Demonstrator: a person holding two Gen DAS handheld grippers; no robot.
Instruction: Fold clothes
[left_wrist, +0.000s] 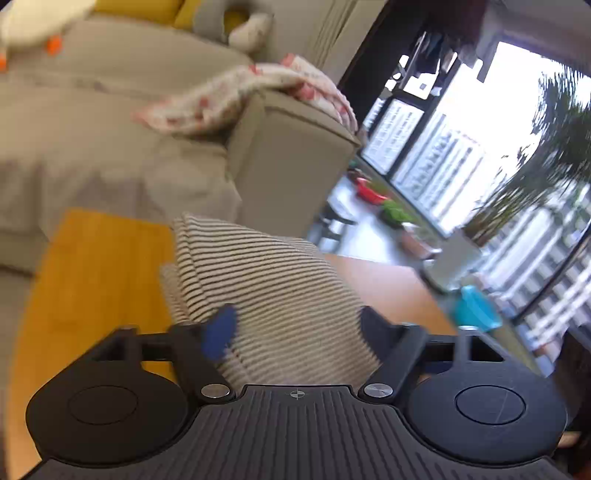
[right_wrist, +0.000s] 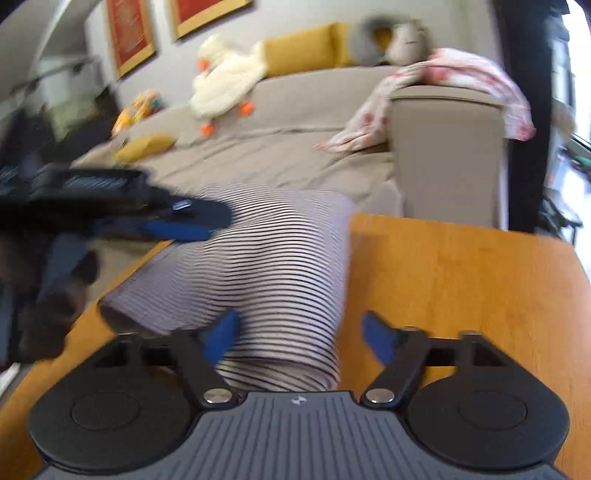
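I am spreading both my left tool (left_wrist: 295, 332) and right tool (right_wrist: 299, 332) around the striped shirt (right_wrist: 273, 266) on the desk (right_wrist: 461, 280); it is looking soft, light, floppy; I am judging the folded edges the best hold.

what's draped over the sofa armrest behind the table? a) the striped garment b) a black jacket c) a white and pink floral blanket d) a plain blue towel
c: a white and pink floral blanket hangs over the grey sofa armrest, while the striped garment lies on the wooden table.
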